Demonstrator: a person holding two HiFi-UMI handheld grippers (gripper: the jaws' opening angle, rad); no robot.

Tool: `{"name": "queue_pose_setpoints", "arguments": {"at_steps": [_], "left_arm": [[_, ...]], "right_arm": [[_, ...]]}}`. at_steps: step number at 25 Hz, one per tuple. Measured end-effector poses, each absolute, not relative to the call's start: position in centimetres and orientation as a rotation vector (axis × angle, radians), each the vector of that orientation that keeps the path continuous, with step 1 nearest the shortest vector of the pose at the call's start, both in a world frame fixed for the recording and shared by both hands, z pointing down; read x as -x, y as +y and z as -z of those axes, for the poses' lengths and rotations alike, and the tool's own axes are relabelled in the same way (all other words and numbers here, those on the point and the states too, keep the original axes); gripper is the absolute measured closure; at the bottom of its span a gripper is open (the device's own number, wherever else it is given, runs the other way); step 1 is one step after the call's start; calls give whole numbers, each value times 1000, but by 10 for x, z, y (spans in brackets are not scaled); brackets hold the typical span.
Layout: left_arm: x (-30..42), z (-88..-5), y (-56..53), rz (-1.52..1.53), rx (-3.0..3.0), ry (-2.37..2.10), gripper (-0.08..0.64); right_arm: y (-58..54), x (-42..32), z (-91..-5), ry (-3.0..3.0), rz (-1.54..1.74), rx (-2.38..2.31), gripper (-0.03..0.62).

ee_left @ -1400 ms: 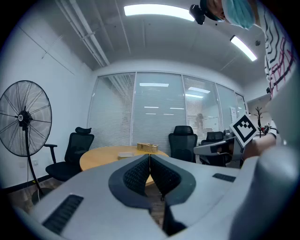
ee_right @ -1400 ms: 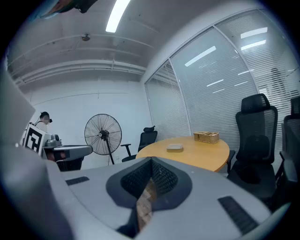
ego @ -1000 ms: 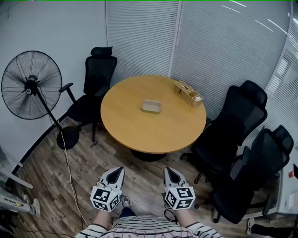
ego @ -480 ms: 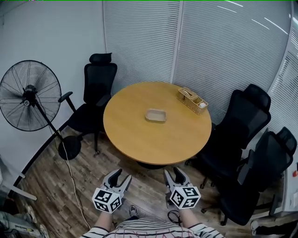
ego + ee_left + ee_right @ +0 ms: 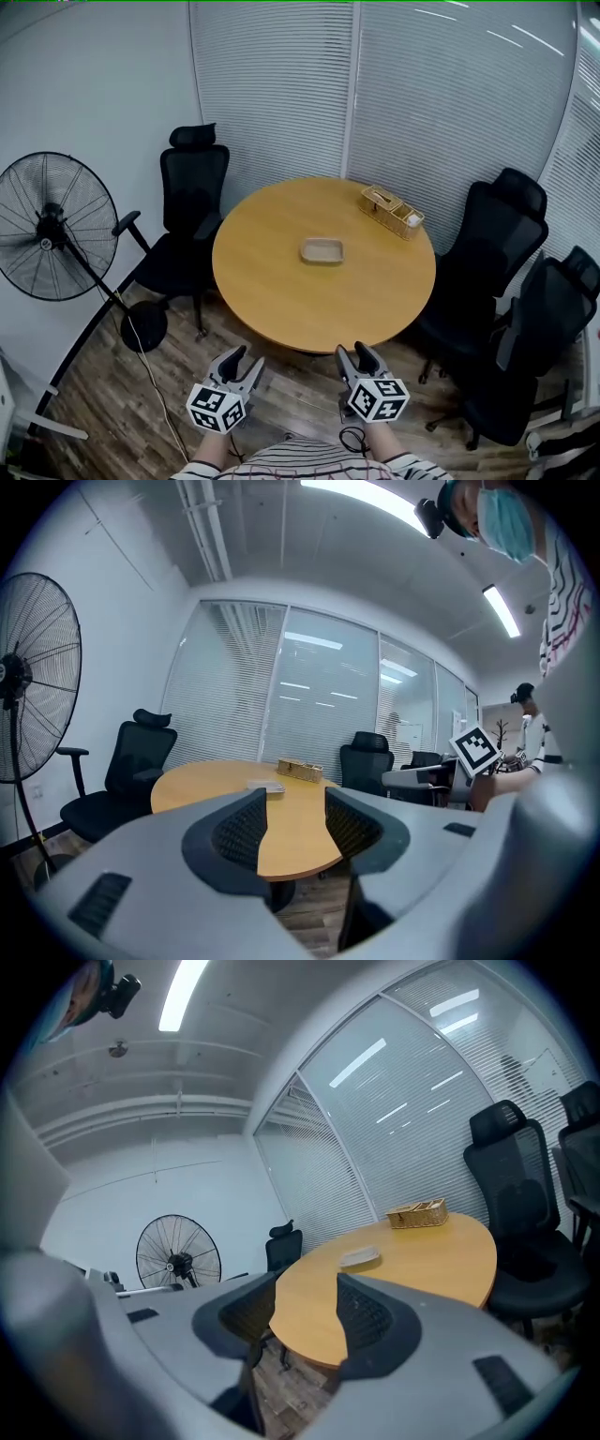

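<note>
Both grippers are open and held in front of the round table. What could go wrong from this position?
1. The fan's cable runs over the floor beside the left gripper; a foot might catch it.
2. The tray lies near the middle of the table; reaching it may need a long lean.
3. The black chair stands close to the table on the right; the right gripper could bump it.

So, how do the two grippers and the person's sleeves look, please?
Both the left gripper and the right gripper are light grey, with two tapered jaws lined by dark ribbed pads. Each carries a white cube with black square markers. The sleeves are white with dark stripes.
</note>
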State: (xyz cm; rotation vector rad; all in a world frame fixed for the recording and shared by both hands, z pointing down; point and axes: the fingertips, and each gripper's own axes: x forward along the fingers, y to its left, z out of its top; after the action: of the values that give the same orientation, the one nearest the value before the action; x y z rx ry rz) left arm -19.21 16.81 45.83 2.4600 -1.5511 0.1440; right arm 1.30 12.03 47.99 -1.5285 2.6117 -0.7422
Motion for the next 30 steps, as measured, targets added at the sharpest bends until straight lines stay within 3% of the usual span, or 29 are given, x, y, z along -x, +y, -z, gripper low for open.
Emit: {"name": "queue_pose_setpoints", "arguments": {"at_steps": [17,30], "left_arm": [[208,-492,67,-158,-2422,-1472,388],[152,-482,-45,-109,-2365,-1610,388]], "right_arm": [[35,-11,-510,2565,848,1637,394],[-95,-62,-499,2659,815,1502,394]]}}
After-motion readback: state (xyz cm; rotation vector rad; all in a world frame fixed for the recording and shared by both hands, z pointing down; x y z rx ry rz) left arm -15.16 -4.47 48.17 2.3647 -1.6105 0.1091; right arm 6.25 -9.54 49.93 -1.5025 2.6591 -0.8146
